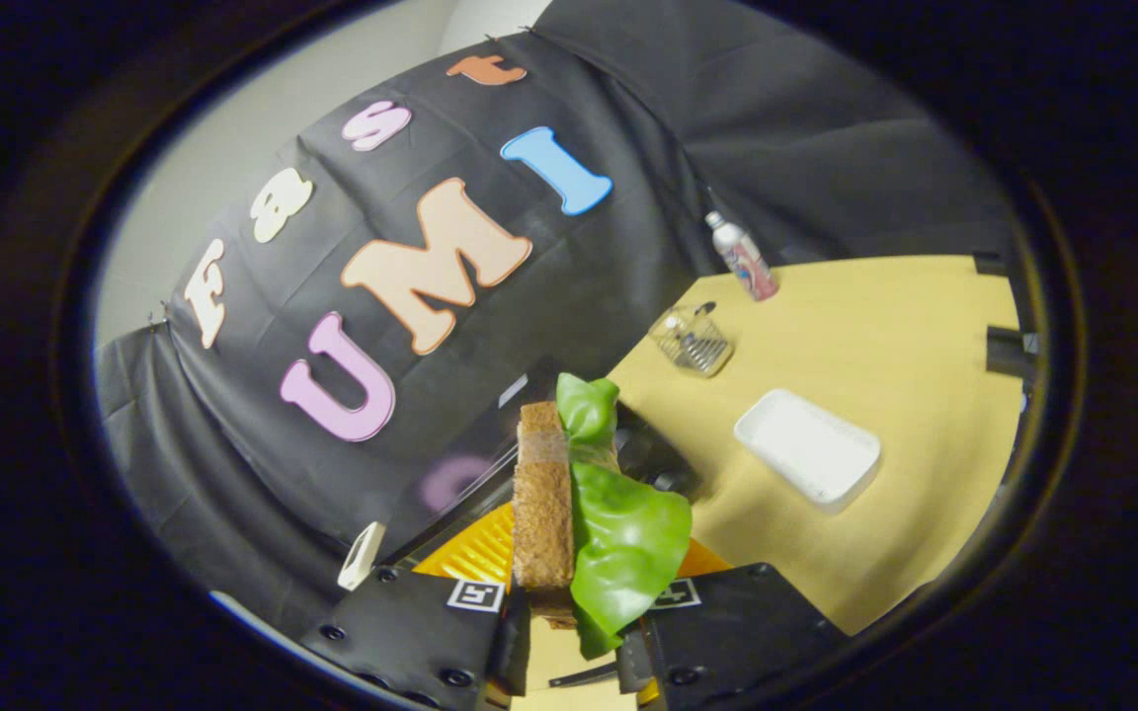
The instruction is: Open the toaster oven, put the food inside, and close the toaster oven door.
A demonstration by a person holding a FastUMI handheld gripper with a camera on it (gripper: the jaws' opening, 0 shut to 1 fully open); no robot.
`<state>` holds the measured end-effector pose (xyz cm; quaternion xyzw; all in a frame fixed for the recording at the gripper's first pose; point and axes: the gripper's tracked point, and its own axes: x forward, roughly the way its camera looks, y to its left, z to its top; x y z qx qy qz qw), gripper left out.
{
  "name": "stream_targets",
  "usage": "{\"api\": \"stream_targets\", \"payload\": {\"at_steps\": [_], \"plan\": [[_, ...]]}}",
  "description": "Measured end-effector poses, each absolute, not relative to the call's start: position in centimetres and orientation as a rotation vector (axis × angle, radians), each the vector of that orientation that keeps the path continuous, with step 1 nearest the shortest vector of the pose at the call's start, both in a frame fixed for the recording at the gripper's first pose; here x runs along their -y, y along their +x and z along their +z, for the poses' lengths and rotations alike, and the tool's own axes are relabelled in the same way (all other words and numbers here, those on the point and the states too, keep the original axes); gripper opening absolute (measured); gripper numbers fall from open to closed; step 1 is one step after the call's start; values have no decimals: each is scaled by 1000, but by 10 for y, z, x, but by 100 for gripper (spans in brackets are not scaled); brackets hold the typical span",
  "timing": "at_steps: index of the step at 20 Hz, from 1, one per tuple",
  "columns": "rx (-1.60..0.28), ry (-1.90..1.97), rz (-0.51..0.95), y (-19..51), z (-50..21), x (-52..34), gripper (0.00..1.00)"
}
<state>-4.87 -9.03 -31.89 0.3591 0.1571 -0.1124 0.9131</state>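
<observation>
My gripper (577, 597) is shut on the food, a sandwich (542, 504) of brown bread with a green lettuce leaf (628, 538) hanging off its right side. It stands on edge between the two black fingers (436, 627) and is lifted above the table. Right behind it is the dark toaster oven (653, 456), mostly hidden by the sandwich. A glossy dark glass panel (465, 474), which looks like the oven door, stretches to the left and ends at a white handle (362, 555). I cannot tell how far the door is open.
The yellow table (905, 336) spreads out beyond the oven. On it lie a white rectangular tray (806, 446), a small wire basket (690, 341) and an upright bottle (742, 257) near the black cloth wall.
</observation>
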Motion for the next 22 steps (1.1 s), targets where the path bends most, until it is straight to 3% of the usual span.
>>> {"api": "stream_targets", "payload": {"at_steps": [10,22], "plan": [[-395,1011,-149,10,-378,-5,99],[-370,1197,-176,82,-423,-1,99]]}}
